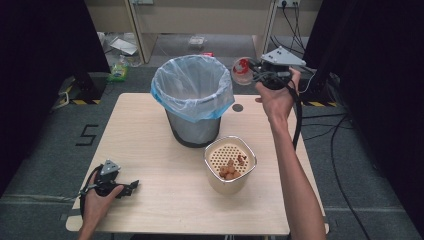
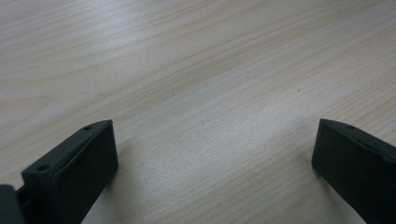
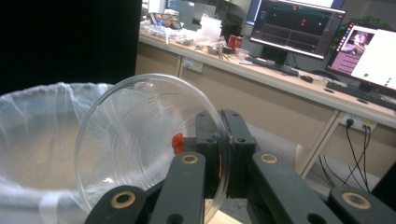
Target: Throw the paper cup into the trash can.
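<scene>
Clamped on the rim of a clear plastic bowl [image 3: 149,140], my right gripper [image 3: 218,154] holds it tipped on its side, just right of the bag-lined bin [image 1: 192,97] at the far side of the table [image 1: 150,150]. I judge the thin rim could slip from the jaws, dropping the bowl outside the bin. My right arm is stretched far forward and raised. My left gripper [image 2: 212,154] rests low at the near left, jaws apart over bare wood.
</scene>
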The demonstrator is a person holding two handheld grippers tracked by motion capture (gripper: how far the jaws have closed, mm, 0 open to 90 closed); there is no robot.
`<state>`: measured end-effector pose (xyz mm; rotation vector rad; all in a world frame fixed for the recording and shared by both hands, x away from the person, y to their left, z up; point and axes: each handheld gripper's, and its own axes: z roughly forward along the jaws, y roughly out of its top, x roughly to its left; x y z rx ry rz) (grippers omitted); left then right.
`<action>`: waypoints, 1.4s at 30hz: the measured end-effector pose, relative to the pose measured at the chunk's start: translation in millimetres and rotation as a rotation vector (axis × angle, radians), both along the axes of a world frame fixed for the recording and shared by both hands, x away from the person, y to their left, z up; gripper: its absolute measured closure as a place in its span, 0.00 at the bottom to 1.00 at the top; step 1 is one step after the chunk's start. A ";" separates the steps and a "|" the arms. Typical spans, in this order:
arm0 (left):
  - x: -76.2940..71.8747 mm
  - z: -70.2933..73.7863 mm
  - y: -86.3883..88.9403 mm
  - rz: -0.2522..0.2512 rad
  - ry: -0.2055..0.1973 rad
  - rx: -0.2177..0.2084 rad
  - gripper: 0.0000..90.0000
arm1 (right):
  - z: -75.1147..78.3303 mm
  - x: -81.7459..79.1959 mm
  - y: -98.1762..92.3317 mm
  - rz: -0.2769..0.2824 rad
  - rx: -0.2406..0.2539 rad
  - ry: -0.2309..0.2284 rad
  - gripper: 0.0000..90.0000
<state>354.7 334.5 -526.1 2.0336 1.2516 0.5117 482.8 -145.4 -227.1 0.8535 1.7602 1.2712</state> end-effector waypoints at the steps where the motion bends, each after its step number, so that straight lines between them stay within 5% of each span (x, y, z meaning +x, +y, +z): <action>1: 0.0 0.0 0.0 0.000 0.000 0.000 0.00 | 3.4 3.5 9.6 0.010 -0.001 0.004 0.97; 13: 0.0 0.0 0.0 0.000 0.000 -0.001 0.00 | 2.9 29.9 72.0 0.091 -0.066 0.064 0.95; 18: -0.7 -0.1 -0.1 0.002 0.000 -0.001 0.00 | -7.6 42.6 98.8 0.103 -0.052 0.110 0.75; 21: -0.8 -0.1 -0.1 0.002 0.000 -0.002 0.00 | -7.9 43.6 102.1 0.096 -0.051 0.105 0.72; 26: -0.8 -0.1 0.0 0.002 0.000 -0.002 0.00 | -2.2 40.1 93.1 0.083 -0.043 0.095 0.65; 32: -0.8 -0.1 -0.1 0.002 0.000 -0.002 0.00 | -2.5 30.9 57.8 0.043 -0.030 0.118 0.57; 42: -0.8 -0.1 0.0 0.002 0.000 -0.001 0.00 | -31.6 2.0 -3.8 0.010 -0.058 0.178 0.49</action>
